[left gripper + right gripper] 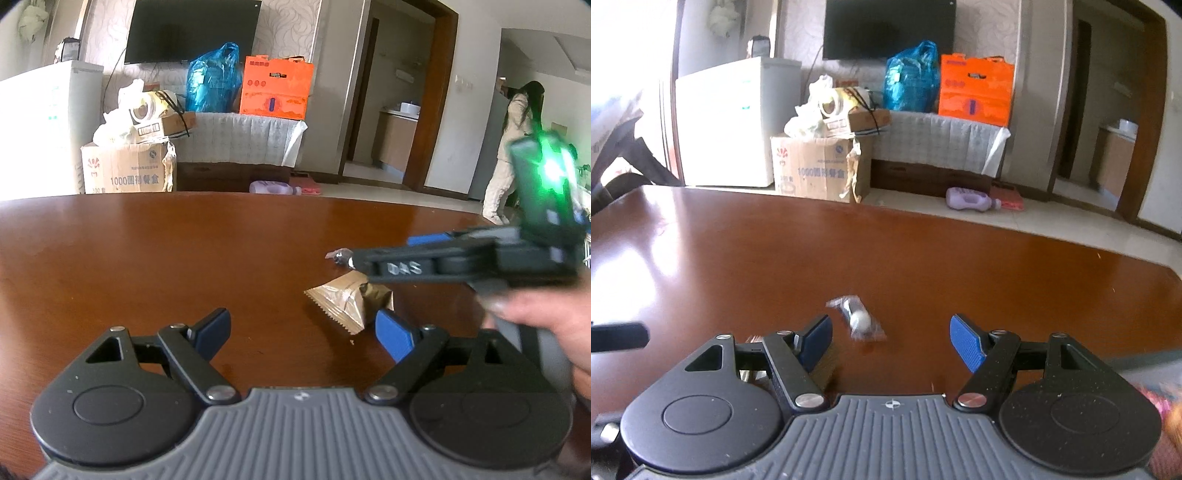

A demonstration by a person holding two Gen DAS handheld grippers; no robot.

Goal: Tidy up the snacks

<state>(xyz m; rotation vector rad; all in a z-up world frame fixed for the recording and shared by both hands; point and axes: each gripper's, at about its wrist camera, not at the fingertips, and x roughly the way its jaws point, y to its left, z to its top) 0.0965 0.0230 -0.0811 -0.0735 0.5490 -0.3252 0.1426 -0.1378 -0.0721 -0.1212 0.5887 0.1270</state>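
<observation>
Brown polished wood covers the rounded desk (147,251), where two hand-held tools work over a pair of wrapped snacks. The left tool (303,334) sits low above the desk with its blue-padded fingers (393,334) spread wide and nothing between them. A crumpled gold foil snack packet (343,299) lies on the desk just ahead of its right finger, close beside the pad; whether the two touch cannot be told.

The right tool (891,338), seen from the left wrist camera as a black arm reaching in from the right with a green light glowing on its body, is gripped by a person's hand (546,325). Its fingers are likewise spread, pinching nothing. A small clear-wrapped snack with a white and dark filling (857,319) lies flat on the desk between the tips, nearer the left pad, with bare wood showing on either side of it. From the left wrist view, the same wrapper (338,255) peeks out just past the right tool's tip, beyond the gold packet.

Behind the desk stand a white fridge (738,122), a cardboard box (816,168), a blue plastic bag (910,79) and an orange carton (975,88). A person in pale clothing (513,147) stands at the far right.
</observation>
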